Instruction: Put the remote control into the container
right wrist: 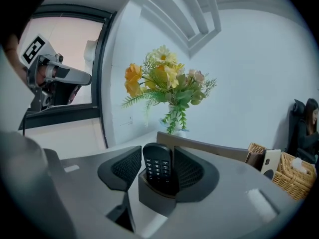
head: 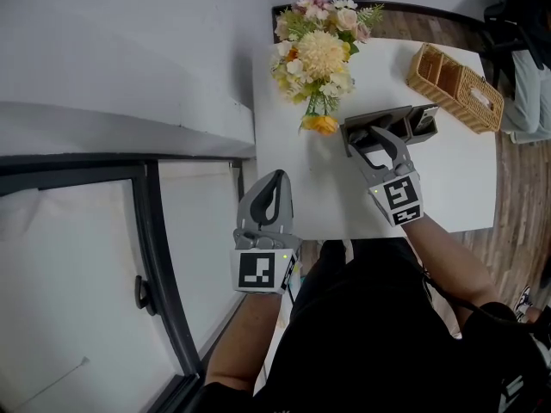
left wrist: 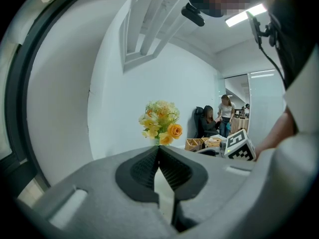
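Observation:
The black remote control (right wrist: 157, 166) stands upright in a small dark grey container (right wrist: 153, 202), keypad facing the camera in the right gripper view. My right gripper (right wrist: 157, 151) is shut on it, a pad close against each long side. From the head view, that gripper (head: 368, 136) reaches over the white table (head: 465, 188) to the grey organiser (head: 411, 117), and the remote is hidden by the fingers. My left gripper (head: 274, 181) hangs off the table's near left corner, shut and holding nothing; its tips (left wrist: 159, 149) meet.
A vase of yellow and pink flowers (head: 317, 54) stands just left of the organiser. A wicker basket (head: 455, 86) sits at the table's far right corner. A black window frame (head: 155, 256) runs along the left. People sit in the far room (left wrist: 209, 121).

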Demonstrator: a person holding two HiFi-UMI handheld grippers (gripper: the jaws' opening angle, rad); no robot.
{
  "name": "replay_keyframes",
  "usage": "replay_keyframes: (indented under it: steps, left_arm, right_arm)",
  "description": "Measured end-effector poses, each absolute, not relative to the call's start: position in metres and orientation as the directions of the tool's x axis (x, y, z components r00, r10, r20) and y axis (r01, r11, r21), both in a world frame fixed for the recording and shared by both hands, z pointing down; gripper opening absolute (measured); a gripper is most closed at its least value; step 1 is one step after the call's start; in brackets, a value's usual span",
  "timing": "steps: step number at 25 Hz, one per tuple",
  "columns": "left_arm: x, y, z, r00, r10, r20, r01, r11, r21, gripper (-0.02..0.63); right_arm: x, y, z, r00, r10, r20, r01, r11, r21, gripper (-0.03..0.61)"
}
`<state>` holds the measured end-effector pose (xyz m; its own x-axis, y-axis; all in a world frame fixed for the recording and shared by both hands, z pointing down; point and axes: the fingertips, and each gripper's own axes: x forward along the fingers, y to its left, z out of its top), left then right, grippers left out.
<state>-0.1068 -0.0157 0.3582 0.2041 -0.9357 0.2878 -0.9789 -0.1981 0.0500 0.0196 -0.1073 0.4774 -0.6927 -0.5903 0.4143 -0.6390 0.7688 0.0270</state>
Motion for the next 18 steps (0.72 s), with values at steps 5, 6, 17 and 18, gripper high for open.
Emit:
replay_keyframes:
  steps: [5,6,17,18]
  left_arm:
    - [-0.104,-0.016,0.350,0.213,-0.939,0.271,-0.977,-0.209,0.044,0.000]
    - [-0.103,-0.016,0.349,0.215,-0.939,0.268,-0.976,-0.212,0.042,0.000]
    - [-0.086,-0.020,0.315,0.264,-0.942,0.205,-0.963,-0.270,-0.001,0.000]
    - [-0.083,-0.020,0.312,0.272,-0.942,0.196,-0.960,-0.280,-0.010,0.000]
  right_arm:
    - [0.022,-0.107,0.465,-0.696,-0.599,0.396,-0.640,0.767,0.037,0.210]
    - [0.023,-0.106,0.462,-0.696,-0.602,0.392,-0.641,0.766,0.038,0.210]
    - [0.056,-0.107,0.420,-0.672,-0.661,0.333,-0.688,0.724,0.048,0.199]
    - [0.062,-0.110,0.412,-0.665,-0.674,0.322,-0.698,0.714,0.053,0.198]
